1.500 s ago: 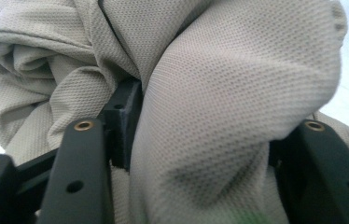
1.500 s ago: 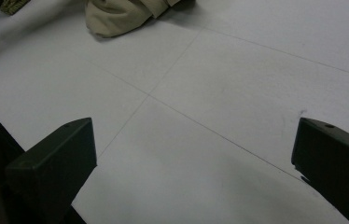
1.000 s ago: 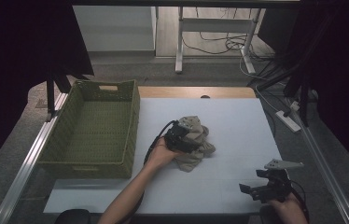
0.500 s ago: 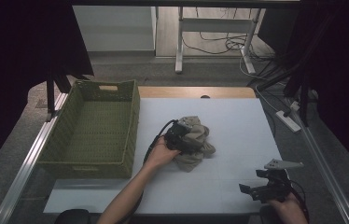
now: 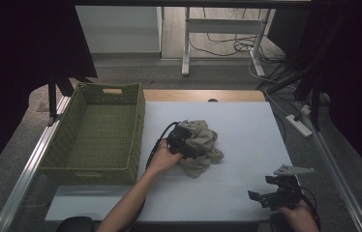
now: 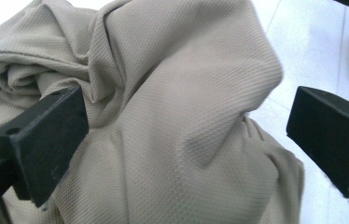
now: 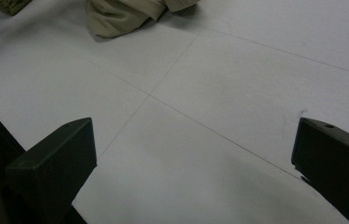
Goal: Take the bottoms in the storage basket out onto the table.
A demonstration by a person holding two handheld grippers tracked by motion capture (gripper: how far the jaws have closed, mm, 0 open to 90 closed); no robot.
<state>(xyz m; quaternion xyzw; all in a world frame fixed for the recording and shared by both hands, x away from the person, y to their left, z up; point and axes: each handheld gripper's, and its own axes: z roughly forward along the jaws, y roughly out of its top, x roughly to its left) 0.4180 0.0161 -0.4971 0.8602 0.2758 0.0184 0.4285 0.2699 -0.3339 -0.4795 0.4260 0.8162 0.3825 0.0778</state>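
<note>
Two hand-held grippers are seen: the left hand-held gripper (image 5: 188, 145), its jaws just spread wide, is poised at the crumpled beige cloth (image 5: 203, 145); the right hand-held gripper (image 5: 271, 195), also agape, is kept well apart.

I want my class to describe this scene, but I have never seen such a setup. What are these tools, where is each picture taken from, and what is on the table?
A person holds a hand tool with two black jaws in each hand. One camera looks down from above; one rides on each tool.

On the white table lie a crumpled beige cloth and a green woven basket.

The left gripper is at the cloth. Its jaws have just been opening and stand wide around a fold, not pressing it.

The right gripper hangs open over bare table, holding nothing.
</note>
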